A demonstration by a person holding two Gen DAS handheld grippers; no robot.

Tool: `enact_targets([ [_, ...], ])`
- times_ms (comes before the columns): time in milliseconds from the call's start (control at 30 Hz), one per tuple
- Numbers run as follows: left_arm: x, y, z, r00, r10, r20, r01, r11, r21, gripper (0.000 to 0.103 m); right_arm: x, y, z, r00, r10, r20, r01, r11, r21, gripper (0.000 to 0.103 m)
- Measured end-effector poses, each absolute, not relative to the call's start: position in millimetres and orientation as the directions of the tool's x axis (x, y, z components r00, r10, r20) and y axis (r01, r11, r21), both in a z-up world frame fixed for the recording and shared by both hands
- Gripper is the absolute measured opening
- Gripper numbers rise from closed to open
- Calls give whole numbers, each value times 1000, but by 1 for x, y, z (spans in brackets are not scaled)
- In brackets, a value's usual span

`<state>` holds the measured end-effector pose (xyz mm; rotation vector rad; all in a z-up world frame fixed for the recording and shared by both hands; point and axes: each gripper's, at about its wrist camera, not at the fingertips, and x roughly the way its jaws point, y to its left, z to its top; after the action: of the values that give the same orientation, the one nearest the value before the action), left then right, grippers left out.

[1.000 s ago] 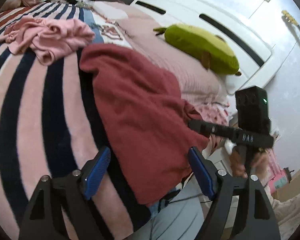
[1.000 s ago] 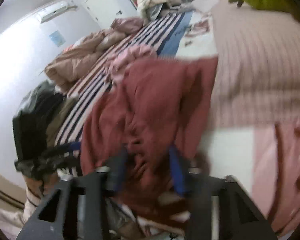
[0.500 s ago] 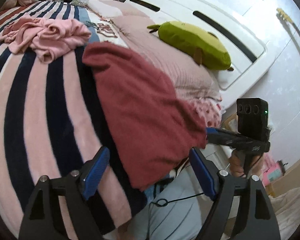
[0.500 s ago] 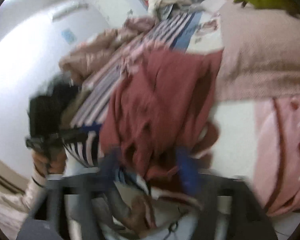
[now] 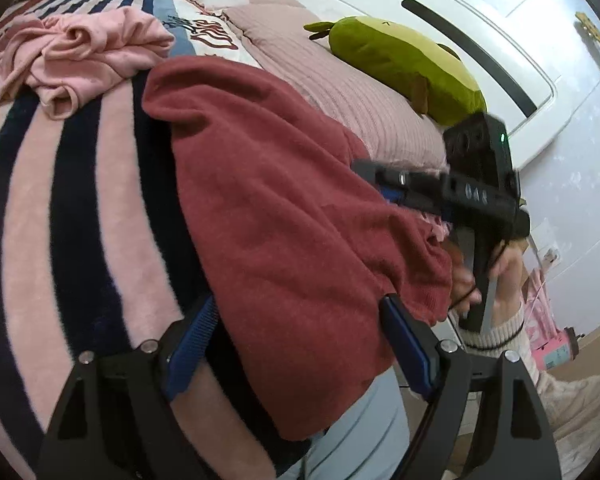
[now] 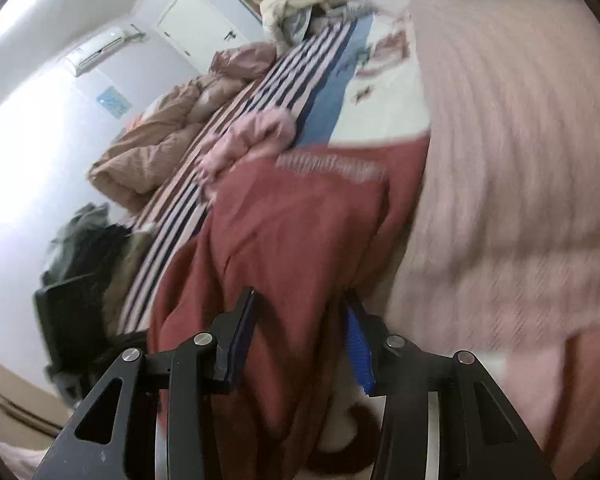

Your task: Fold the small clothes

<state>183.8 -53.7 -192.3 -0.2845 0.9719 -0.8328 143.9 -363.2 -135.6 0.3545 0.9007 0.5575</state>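
Note:
A dark red garment (image 5: 284,208) lies spread on the striped blanket (image 5: 60,208) and hangs over the bed's near edge. My left gripper (image 5: 300,340) is open at that edge, with the red cloth lying between its blue pads. My right gripper (image 6: 300,332) is closing around a bunched fold of the same red garment (image 6: 292,248); cloth fills the gap between its jaws. In the left wrist view the right gripper (image 5: 380,182) reaches onto the garment's right side, held by a hand. A crumpled pink garment (image 5: 84,52) lies further back on the blanket.
A green plush toy (image 5: 404,68) rests on the ribbed pink pillow (image 5: 340,80) against the white headboard (image 5: 440,20). A brown duvet (image 6: 160,148) is heaped at the bed's far end. The person's light trousers (image 5: 360,432) show below the bed edge.
The right gripper let the cloth go, drew off to the side, then came back onto the red garment's edge with narrower jaws. The left gripper moved closer over the hanging cloth.

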Motion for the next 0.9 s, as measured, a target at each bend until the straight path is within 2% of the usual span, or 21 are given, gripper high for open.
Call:
enact_targets([
  [200, 181, -46, -191, 311, -728, -611, 496, 672, -549, 80, 147, -376, -109, 566, 594, -571, -345, 800, 491, 39],
  [233, 180, -43, -191, 312, -730, -609, 498, 671, -549, 80, 149, -373, -109, 548, 607, -575, -358, 792, 494, 39],
  [333, 181, -43, -192, 310, -733, -606, 499, 668, -553, 80, 158, -351, -123, 449, 615, -649, -394, 787, 474, 51],
  [400, 181, -43, -193, 312, -733, -605, 496, 669, -554, 79, 162, -335, -129, 437, 593, -676, -418, 800, 431, 51],
  [433, 180, -42, -194, 311, -735, -603, 495, 667, -557, 74, 163, -333, -130, 443, 590, -675, -423, 801, 424, 43],
  [467, 180, -42, -194, 308, -738, -601, 496, 663, -560, 68, 163, -330, -130, 454, 590, -667, -428, 801, 418, 19],
  [500, 179, -42, -193, 305, -741, -598, 498, 659, -563, 65, 165, -327, -129, 460, 587, -667, -434, 803, 408, 8],
  [633, 177, -43, -191, 313, -734, -602, 507, 665, -548, 59, 173, -320, -123, 530, 478, -700, -419, 866, 274, 4],
  [800, 175, -42, -194, 313, -731, -607, 519, 666, -535, 51, 188, -329, -120, 624, 302, -721, -324, 939, 113, 3],
  [900, 171, -39, -198, 293, -736, -611, 522, 658, -543, 49, 195, -334, -123, 648, 247, -720, -292, 954, 64, 3],
])
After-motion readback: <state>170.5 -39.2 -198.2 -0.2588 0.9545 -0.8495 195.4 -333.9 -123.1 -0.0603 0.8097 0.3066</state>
